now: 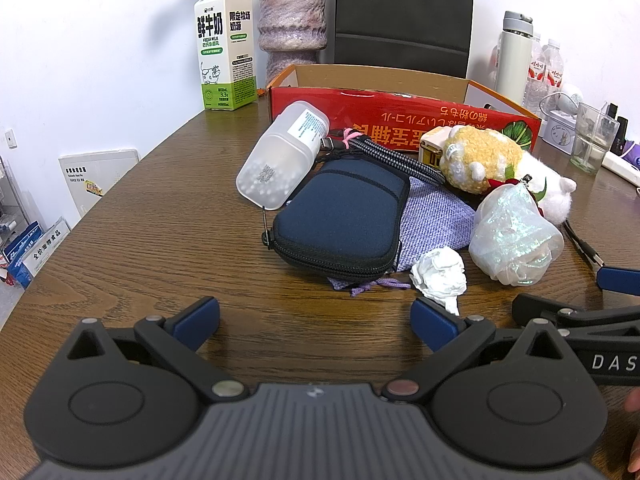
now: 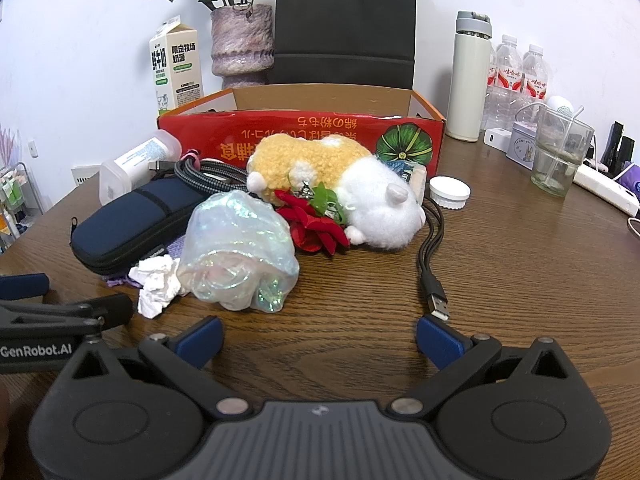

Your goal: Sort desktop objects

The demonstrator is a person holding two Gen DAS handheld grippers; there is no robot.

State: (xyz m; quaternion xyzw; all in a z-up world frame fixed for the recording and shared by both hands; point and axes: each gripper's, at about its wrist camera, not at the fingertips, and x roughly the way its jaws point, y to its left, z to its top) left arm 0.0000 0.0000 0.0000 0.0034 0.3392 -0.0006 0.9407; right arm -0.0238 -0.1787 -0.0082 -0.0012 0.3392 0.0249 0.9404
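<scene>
On my left, the left gripper (image 1: 314, 322) hovers with fingers spread wide and empty; the navy pouch (image 1: 344, 220) lies ahead of them, the crumpled tissue (image 1: 440, 274) touching the right finger. My right gripper (image 2: 319, 340) is equally wide and empty, the shiny bag (image 2: 236, 252) just beyond its fingers on the worktop (image 2: 500, 264), the red box (image 2: 304, 136) behind.

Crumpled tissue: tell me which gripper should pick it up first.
Left. The tissue lies just ahead of the open left gripper, nearly touching its right finger. From the open right gripper it sits off to the left, beside the iridescent bag, so that needs a sideways reach.
</scene>
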